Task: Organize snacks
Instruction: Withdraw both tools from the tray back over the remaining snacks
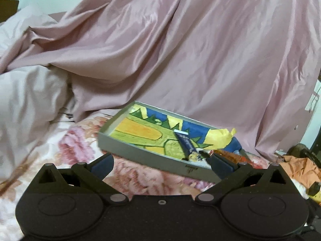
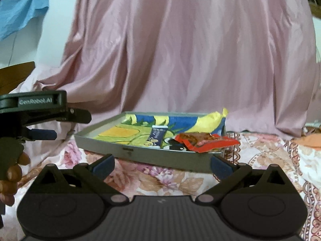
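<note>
A grey tray [image 2: 152, 154] with a green, yellow and blue cartoon print lies on the flowered bedspread. In it are a dark blue snack bar [image 2: 156, 136], a red snack packet [image 2: 206, 140] and a yellow packet [image 2: 212, 120] at the far right corner. In the left wrist view the tray [image 1: 128, 147] holds the blue bar [image 1: 187, 143], the yellow packet [image 1: 220, 137] and the partly hidden red packet [image 1: 230, 155]. My left gripper [image 1: 161, 163] is open and empty in front of the tray. My right gripper [image 2: 162, 165] is open and empty at the tray's front wall. The left gripper also shows at the left [image 2: 40, 133].
A pink satin sheet [image 2: 190, 50] drapes behind the tray. A pale crumpled quilt [image 1: 30, 100] lies at the left. Orange cloth [image 1: 301, 166] lies at the right on the flowered bedspread [image 2: 160, 178]. A blue cloth [image 2: 22, 4] hangs at top left.
</note>
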